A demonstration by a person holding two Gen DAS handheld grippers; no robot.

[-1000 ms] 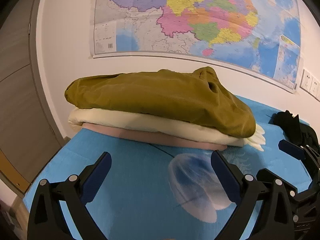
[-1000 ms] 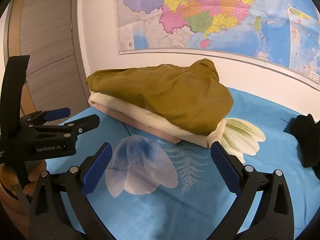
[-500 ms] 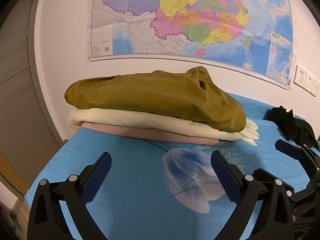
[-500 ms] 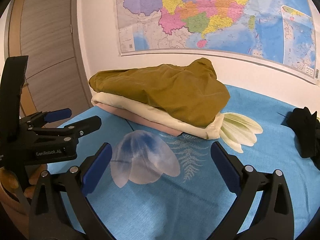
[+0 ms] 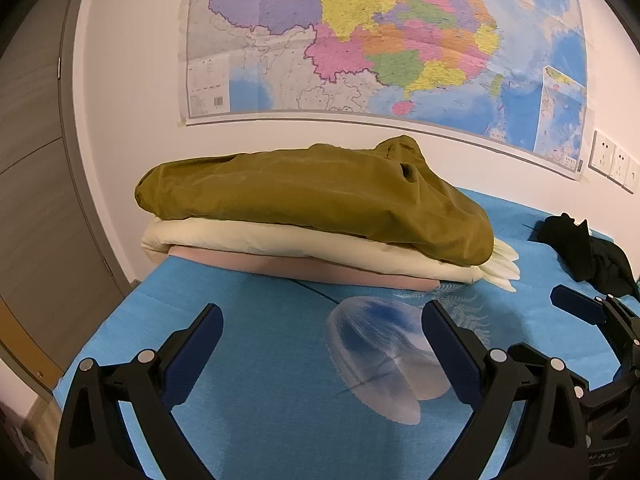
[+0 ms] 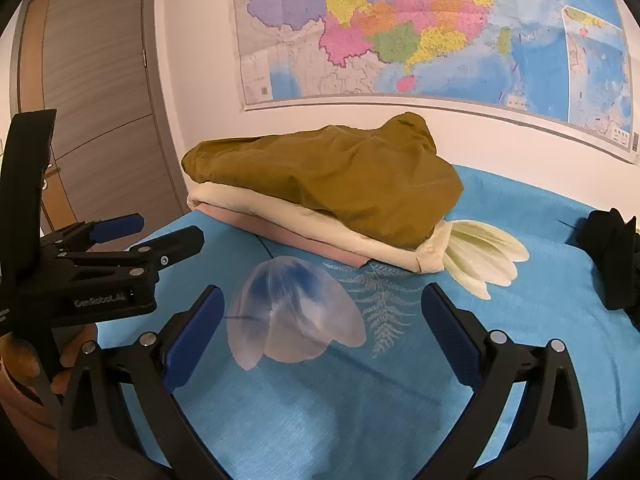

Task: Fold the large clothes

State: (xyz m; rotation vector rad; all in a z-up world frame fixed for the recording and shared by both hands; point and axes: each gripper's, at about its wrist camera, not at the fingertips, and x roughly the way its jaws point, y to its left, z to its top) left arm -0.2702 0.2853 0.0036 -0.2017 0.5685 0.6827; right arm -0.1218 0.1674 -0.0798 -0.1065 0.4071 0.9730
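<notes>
A folded olive garment [image 5: 320, 196] [image 6: 332, 180] tops a stack at the far left of the blue cloth, over a cream garment [image 5: 280, 240] [image 6: 320, 224] and a pink one [image 5: 320, 268] [image 6: 276, 234]. A crumpled black garment [image 5: 584, 252] [image 6: 612, 252] lies apart at the right. My left gripper [image 5: 322, 340] hovers open and empty in front of the stack. My right gripper [image 6: 322, 328] is open and empty too, to its right. The left gripper [image 6: 152, 232] also shows at the left of the right wrist view, held by a hand [image 6: 68, 364].
A blue cloth [image 5: 260, 360] [image 6: 520, 320] printed with a jellyfish, a fern and a pale flower covers the surface. A map [image 5: 380, 40] hangs on the white wall behind the stack. A wooden door [image 6: 92, 100] stands at the left. Wall sockets [image 5: 612, 160] sit at the right.
Both grippers have drawn back from the stack, which looks slightly smaller and farther now. More of the black garment shows at the right. Both stayed open.
</notes>
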